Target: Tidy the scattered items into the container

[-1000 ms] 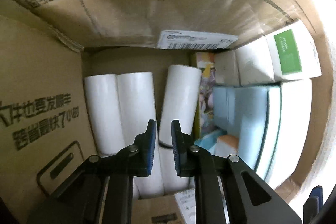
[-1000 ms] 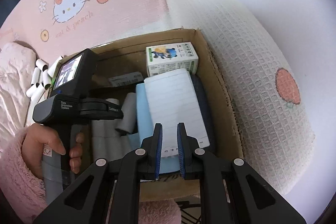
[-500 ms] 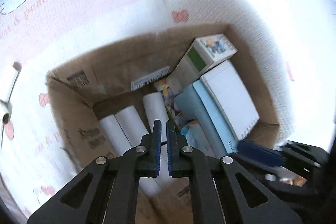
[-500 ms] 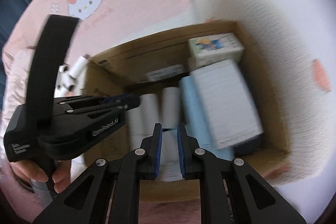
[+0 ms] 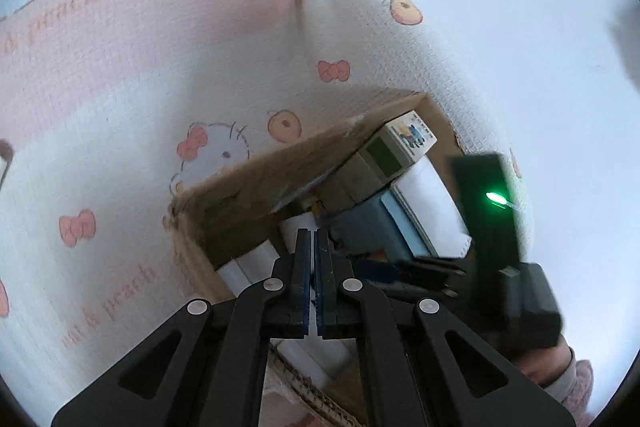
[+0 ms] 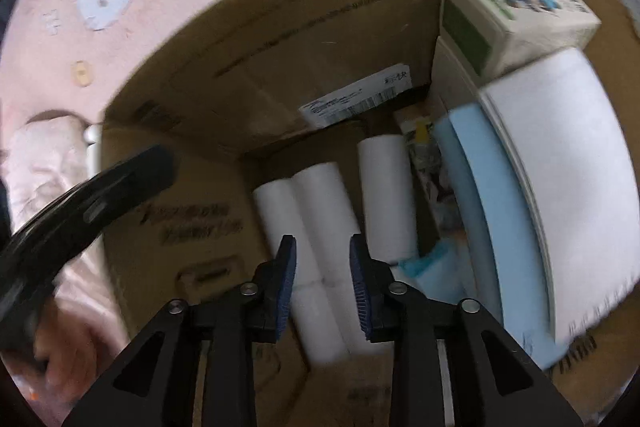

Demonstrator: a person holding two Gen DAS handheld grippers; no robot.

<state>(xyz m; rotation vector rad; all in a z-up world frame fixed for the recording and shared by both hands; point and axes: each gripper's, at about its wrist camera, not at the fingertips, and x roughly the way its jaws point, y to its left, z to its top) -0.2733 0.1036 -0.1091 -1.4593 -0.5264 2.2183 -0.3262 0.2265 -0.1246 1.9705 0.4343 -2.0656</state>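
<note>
A cardboard box (image 5: 240, 187) (image 6: 192, 75) sits on pink bedding. It holds white paper rolls (image 6: 320, 211) (image 5: 248, 263) lying side by side, a blue pad (image 6: 492, 187), a white notebook (image 6: 568, 163) (image 5: 432, 199) and a green-and-white carton (image 6: 512, 11) (image 5: 400, 147). My left gripper (image 5: 312, 239) is shut and empty, raised above the box's near left side. My right gripper (image 6: 322, 247) is open and empty, low inside the box above the rolls; its body also shows in the left wrist view (image 5: 492, 227).
Pink and white Hello Kitty bedding (image 5: 160, 47) surrounds the box, with a raised fold (image 5: 380, 27) behind it. A shipping label (image 6: 356, 99) sticks to the box's far wall. The left gripper's body (image 6: 80, 211) and the hand holding it show at the box's left edge.
My left gripper rose out of the box and closed fully. My right gripper came down into the box over the rolls and opened.
</note>
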